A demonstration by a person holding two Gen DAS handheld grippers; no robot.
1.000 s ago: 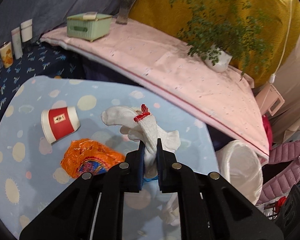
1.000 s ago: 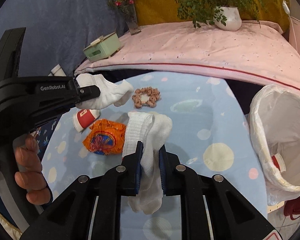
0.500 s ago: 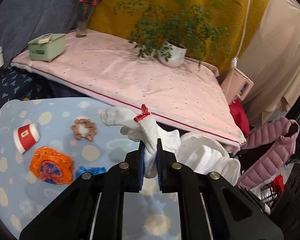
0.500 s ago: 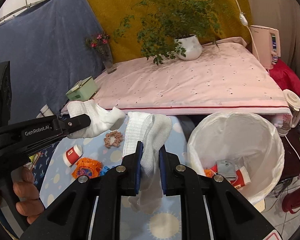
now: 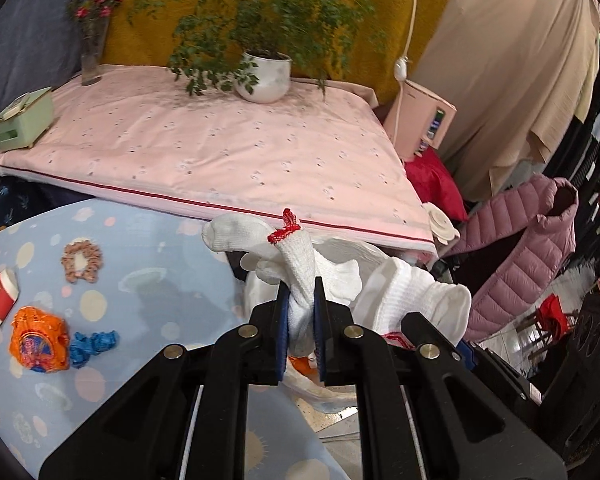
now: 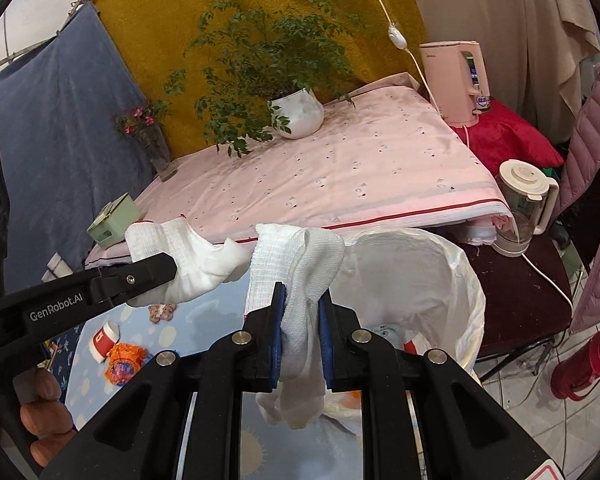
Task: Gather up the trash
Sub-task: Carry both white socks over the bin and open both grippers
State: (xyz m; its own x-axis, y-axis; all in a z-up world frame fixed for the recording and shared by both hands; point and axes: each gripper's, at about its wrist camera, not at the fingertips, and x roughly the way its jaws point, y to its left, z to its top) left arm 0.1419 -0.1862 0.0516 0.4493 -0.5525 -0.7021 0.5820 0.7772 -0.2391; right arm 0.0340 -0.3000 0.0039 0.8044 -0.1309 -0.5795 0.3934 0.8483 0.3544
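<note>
My left gripper (image 5: 300,312) is shut on a white glove with a red cuff (image 5: 296,268), held at the table's right edge above the bin. It also shows from the side in the right wrist view (image 6: 168,268). My right gripper (image 6: 300,320) is shut on a white sock (image 6: 296,272), held over the near rim of the white-bagged trash bin (image 6: 452,280); the sock also shows in the left wrist view (image 5: 416,300). On the blue dotted table (image 5: 148,296) lie a red paper cup (image 5: 0,294), an orange wrapper (image 5: 40,338) and a blue scrap (image 5: 94,342).
A pink scrunchie (image 5: 82,260) lies on the table. Behind is a pink-covered bench (image 5: 220,152) with a potted plant (image 5: 266,76), vase (image 5: 92,56) and green box (image 5: 22,120). A pink jacket (image 5: 532,240), kettle (image 6: 456,80) and blender jug (image 6: 520,204) stand to the right.
Both grippers have swung right, off the table middle toward the bin, still holding the glove and the sock. The bin has come closer under the right gripper.
</note>
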